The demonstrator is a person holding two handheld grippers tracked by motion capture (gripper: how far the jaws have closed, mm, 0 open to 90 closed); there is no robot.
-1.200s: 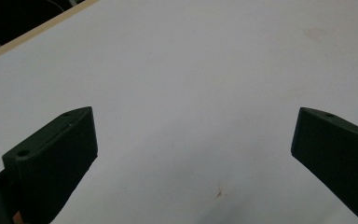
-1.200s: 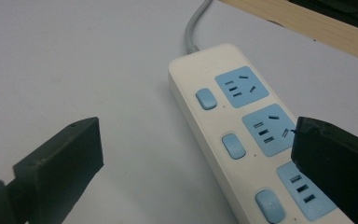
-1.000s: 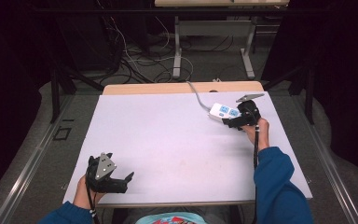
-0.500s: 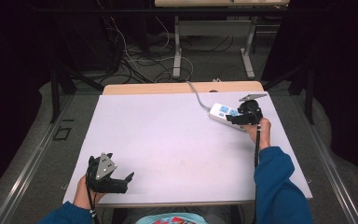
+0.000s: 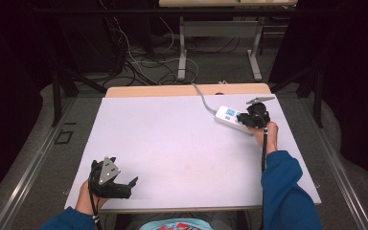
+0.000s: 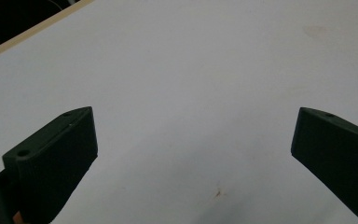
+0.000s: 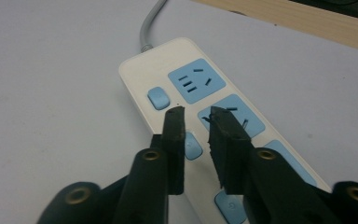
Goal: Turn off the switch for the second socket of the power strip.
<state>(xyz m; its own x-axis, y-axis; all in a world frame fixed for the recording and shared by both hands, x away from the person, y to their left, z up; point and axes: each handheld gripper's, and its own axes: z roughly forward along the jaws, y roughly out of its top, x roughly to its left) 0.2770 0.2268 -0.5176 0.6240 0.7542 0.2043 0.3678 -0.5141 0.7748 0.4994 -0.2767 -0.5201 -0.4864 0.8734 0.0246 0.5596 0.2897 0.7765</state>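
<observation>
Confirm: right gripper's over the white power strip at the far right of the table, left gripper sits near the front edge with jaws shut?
Not quite. The left gripper has its jaws wide apart over the bare table, as the left gripper view shows. The rest holds: the right gripper is over the white power strip.

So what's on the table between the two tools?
Nothing: the high view shows bare white table between the left tool and the right tool at the power strip.

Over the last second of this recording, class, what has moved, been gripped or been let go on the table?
Nothing visibly changed. The right gripper hangs over the white power strip, jaws nearly closed with nothing between them, and the left gripper rests open at the near left of the table.
</observation>
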